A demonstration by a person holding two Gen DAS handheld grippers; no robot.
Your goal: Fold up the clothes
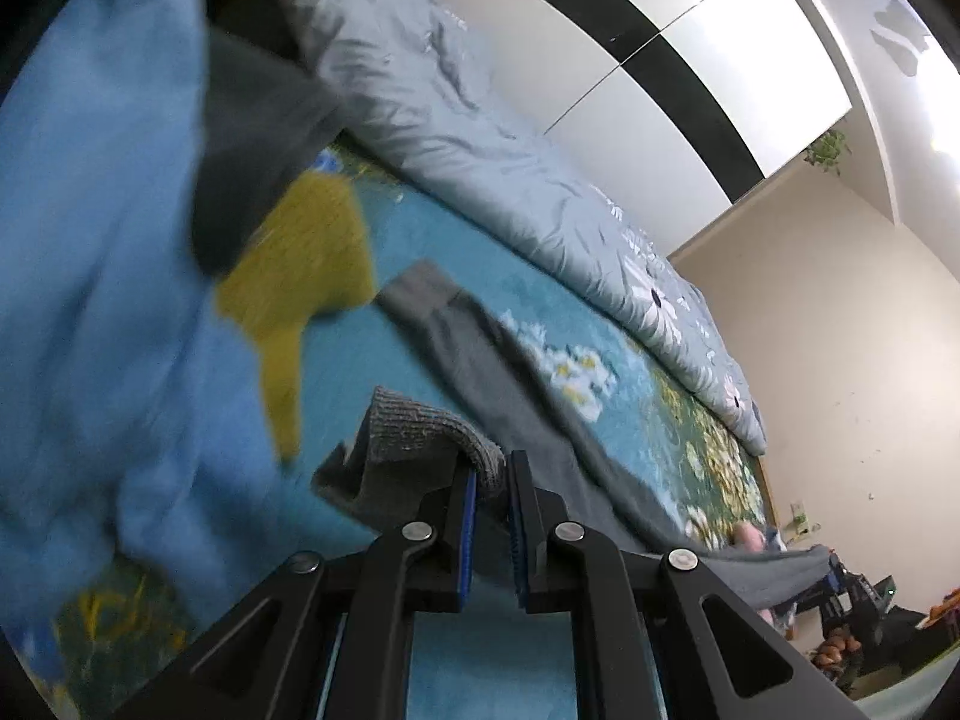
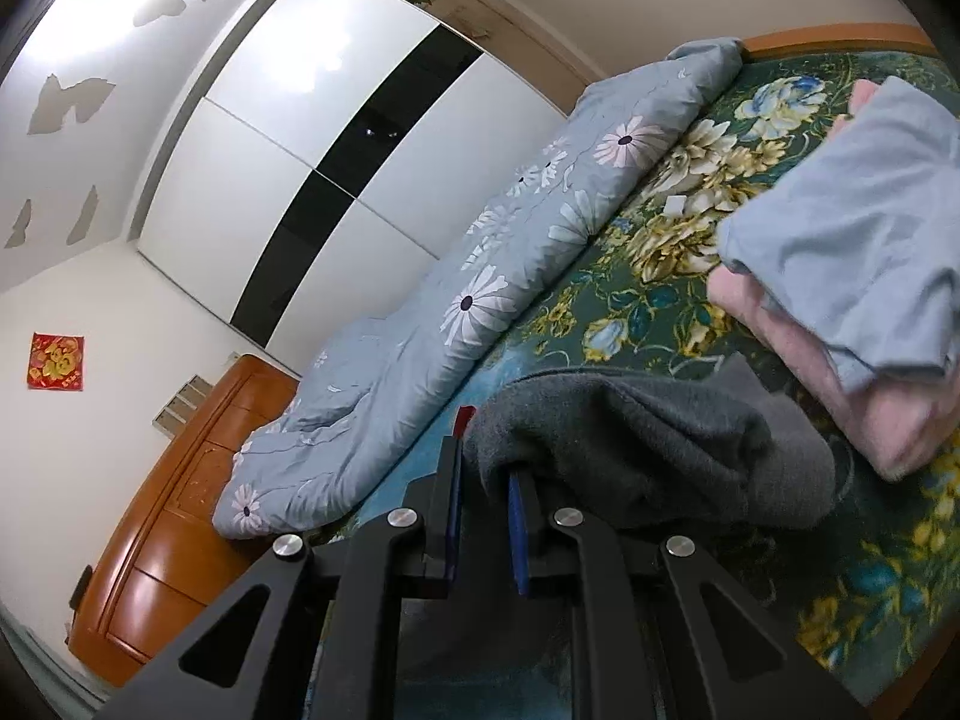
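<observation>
Sweater (image 1: 540,438), grey, spread across the floral bed cover (image 1: 456,252). My left gripper (image 1: 492,480) pinches its ribbed cuff (image 1: 420,426); my right gripper (image 2: 486,480) clamps a bunched edge of the sweater. Folded blue and pink clothes (image 2: 852,276) lie just beside the sweater.

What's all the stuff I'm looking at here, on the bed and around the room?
grey sweater: one, dark grey, on the bed, pinched by both grippers
folded clothes: one stack, light blue on pink, on the bedspread
loose clothes: a blue pile with yellow and dark pieces, blurred
quilt: one, grey-blue with daisies, along the wall side
bedspread: one, green-blue floral
wardrobe: one, white with black panels
dresser: one, orange wood
left gripper: black, blue pads
right gripper: black, blue pads
</observation>
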